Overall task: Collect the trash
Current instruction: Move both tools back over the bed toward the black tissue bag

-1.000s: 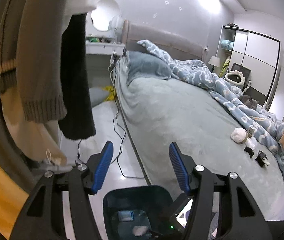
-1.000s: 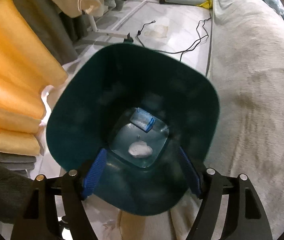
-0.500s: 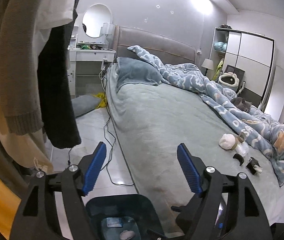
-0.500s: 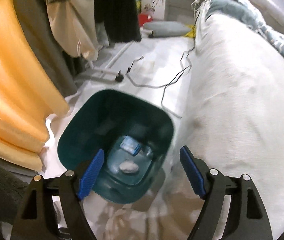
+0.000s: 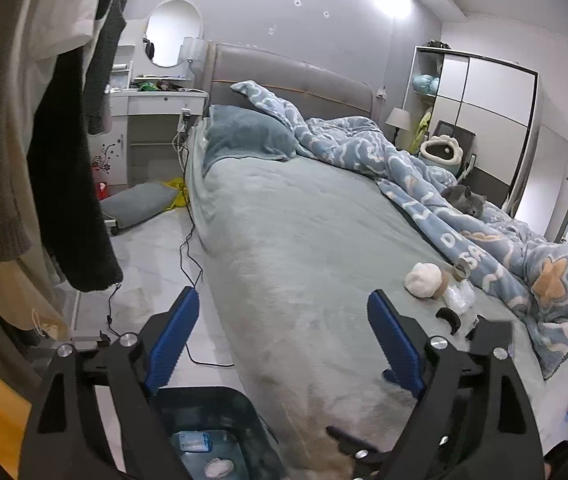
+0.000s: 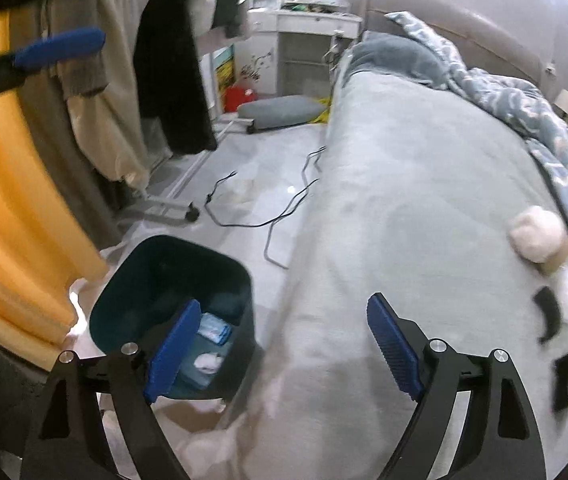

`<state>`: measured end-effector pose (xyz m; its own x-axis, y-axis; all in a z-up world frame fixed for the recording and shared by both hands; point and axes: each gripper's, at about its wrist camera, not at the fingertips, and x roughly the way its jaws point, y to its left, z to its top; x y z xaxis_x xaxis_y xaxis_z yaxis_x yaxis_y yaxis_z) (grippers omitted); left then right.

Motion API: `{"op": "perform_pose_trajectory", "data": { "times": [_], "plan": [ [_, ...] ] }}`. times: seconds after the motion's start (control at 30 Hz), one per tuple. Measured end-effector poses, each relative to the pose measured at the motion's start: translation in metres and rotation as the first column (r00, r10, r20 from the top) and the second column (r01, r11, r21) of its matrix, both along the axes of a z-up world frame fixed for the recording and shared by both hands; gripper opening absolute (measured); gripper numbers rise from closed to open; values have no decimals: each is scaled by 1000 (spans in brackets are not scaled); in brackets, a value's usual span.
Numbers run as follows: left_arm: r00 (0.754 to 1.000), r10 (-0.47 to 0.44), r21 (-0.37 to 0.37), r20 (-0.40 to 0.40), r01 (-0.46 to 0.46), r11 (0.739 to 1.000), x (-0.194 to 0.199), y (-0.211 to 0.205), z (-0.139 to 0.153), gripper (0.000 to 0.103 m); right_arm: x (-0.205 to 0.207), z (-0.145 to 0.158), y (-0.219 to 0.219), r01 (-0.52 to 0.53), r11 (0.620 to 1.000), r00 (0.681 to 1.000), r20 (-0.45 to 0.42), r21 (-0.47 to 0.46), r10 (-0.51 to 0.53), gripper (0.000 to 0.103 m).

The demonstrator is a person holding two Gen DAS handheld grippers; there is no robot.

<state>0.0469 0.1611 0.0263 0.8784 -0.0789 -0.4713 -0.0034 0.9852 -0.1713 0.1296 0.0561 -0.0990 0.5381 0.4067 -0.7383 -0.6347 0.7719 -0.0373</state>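
Observation:
A dark teal trash bin stands on the floor beside the bed; a blue packet and a white wad lie in it. It also shows in the left wrist view. On the bed's right side lie a white crumpled ball, a cardboard roll, clear plastic wrap and small black pieces. The ball and black pieces also show in the right wrist view. My left gripper is open and empty above the bed's edge. My right gripper is open and empty between bin and bed.
A grey bed with a blue patterned duvet and a grey cat fills the right. Clothes hang at left by an orange curtain. Black cables and a grey cushion lie on the floor.
Both grippers rose and pulled back from the bin, turning toward the bed. The right gripper left the bin's mouth; the bed trash came into its view. Both jaws stayed open.

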Motion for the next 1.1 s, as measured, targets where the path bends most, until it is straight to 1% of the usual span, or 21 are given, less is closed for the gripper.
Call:
{"op": "perform_pose_trajectory", "data": {
  "times": [0.3, 0.57, 0.8, 1.0, 1.1],
  "plan": [
    [999, -37, 12, -27, 37, 999, 15, -37, -8, 91, 6, 24, -62, 91, 996, 993, 70, 14, -91, 92],
    [997, -75, 25, -36, 75, 997, 28, -68, -14, 93, 20, 40, -120, 171, 985, 980, 102, 40, -174, 94],
    [991, -115, 33, -69, 118, 992, 44, -92, -24, 93, 36, 41, -166, 228, 972, 968, 91, 60, -233, 95],
    [982, -163, 39, -97, 167, 985, 56, -115, -36, 94, 46, 37, -198, 226, 970, 971, 53, 93, -231, 95],
    [976, -187, 39, -111, 193, 981, 63, -126, -42, 94, 51, 33, -212, 226, 970, 972, 48, 94, -231, 95]
  ]
}}
